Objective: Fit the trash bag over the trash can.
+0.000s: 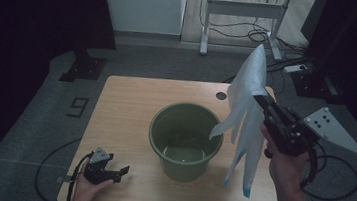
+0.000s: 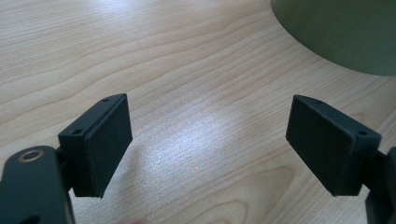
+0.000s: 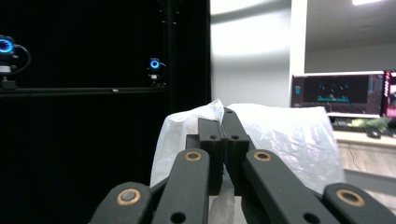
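A white plastic bag (image 1: 245, 117) with blue lower corners hangs in the air to the right of a green bucket (image 1: 186, 140) on the wooden table (image 1: 131, 100). My right gripper (image 1: 261, 102) is shut on the bag partway down; one end sticks up above the jaws and the rest dangles down beside the bucket. In the right gripper view the closed jaws pinch the crinkled white bag (image 3: 285, 135). My left gripper (image 1: 121, 171) rests near the table's front left edge, open, with bare wood between its pads (image 2: 105, 144). The bucket's wall (image 2: 341, 32) shows at the upper right there.
A small round hole (image 1: 221, 95) sits in the tabletop behind the bucket. Beyond the table are a white cabinet (image 1: 144, 1), a desk frame (image 1: 244, 9) with cables on the floor, and dark curtains. Cables trail from both grippers.
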